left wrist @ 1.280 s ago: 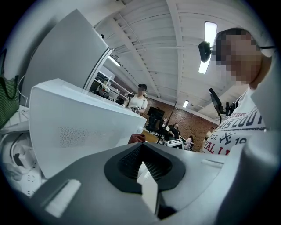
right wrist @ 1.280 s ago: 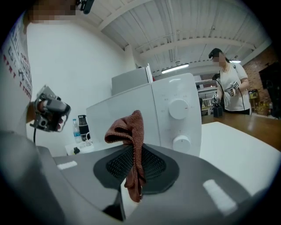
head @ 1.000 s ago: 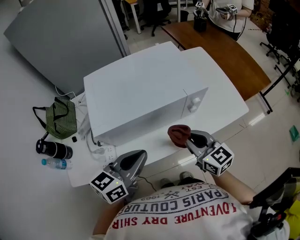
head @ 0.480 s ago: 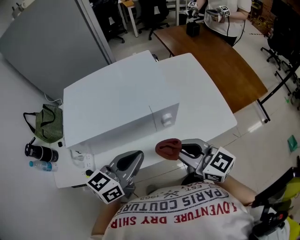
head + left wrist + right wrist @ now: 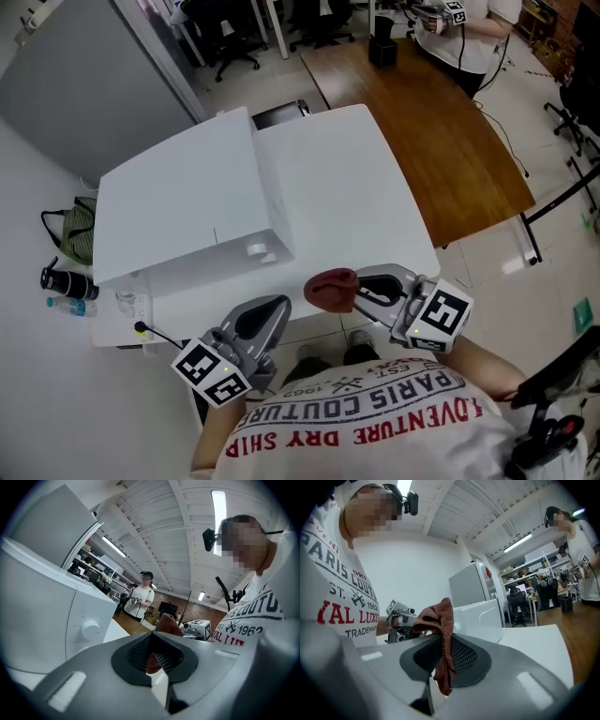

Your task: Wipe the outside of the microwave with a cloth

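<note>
The white microwave [image 5: 178, 216] stands on the left part of a white table [image 5: 347, 178], its two knobs [image 5: 258, 251] facing me. My right gripper [image 5: 354, 292] hovers at the table's front edge, shut on a reddish-brown cloth [image 5: 330, 289], a short way right of the knobs. In the right gripper view the cloth [image 5: 440, 639] hangs down between the jaws. My left gripper [image 5: 258, 323] is lower left of the cloth, shut with nothing in it. The left gripper view shows the microwave front [image 5: 37, 611] and one knob [image 5: 90, 630] to the left, apart from the jaws.
A green striped bag [image 5: 80, 234], a black cylinder [image 5: 61, 279] and a water bottle [image 5: 66, 305] lie on the floor at left. A power strip [image 5: 131, 300] and cable sit under the microwave's near corner. A brown wooden table [image 5: 441, 122] and another person [image 5: 469, 23] are beyond.
The view has swung, so the microwave now lies further left and its knobbed front faces me. Both grippers stay low at the table's front edge, the cloth still clamped.
</note>
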`<state>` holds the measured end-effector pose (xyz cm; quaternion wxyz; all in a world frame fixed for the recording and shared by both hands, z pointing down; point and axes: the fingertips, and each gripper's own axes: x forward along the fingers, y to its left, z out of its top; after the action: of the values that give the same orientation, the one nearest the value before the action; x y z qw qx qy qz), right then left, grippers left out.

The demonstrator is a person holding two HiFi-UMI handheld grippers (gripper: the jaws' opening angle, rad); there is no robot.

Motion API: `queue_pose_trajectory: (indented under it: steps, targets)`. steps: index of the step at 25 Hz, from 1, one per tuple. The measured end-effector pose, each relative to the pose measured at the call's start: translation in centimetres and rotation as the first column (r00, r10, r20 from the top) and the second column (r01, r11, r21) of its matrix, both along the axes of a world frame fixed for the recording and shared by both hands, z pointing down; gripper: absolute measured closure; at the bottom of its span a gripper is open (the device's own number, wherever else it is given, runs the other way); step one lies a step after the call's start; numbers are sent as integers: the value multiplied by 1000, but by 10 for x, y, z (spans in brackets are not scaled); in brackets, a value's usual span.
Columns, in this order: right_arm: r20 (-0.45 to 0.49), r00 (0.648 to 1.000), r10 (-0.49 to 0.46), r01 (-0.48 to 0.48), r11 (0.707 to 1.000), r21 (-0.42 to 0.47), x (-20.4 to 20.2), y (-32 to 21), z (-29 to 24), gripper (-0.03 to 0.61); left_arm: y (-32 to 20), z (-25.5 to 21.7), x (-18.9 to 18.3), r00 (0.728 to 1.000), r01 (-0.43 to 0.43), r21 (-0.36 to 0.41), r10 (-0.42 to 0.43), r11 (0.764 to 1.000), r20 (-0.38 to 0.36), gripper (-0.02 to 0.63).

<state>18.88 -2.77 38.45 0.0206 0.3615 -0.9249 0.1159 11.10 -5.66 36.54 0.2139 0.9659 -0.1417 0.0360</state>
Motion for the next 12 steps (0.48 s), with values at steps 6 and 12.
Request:
queue_pose_trajectory:
  steps: [6,12]
  targets:
    - [3,1000,-25,25,1000,10,-5,-27,7,538,-23,2,-10,998,64,-41,-63,997,24,609]
    - [7,999,-40,40,999,20,-18,-63,15,538,-42,-10,-19,997,69,-14,-68,998,40,609]
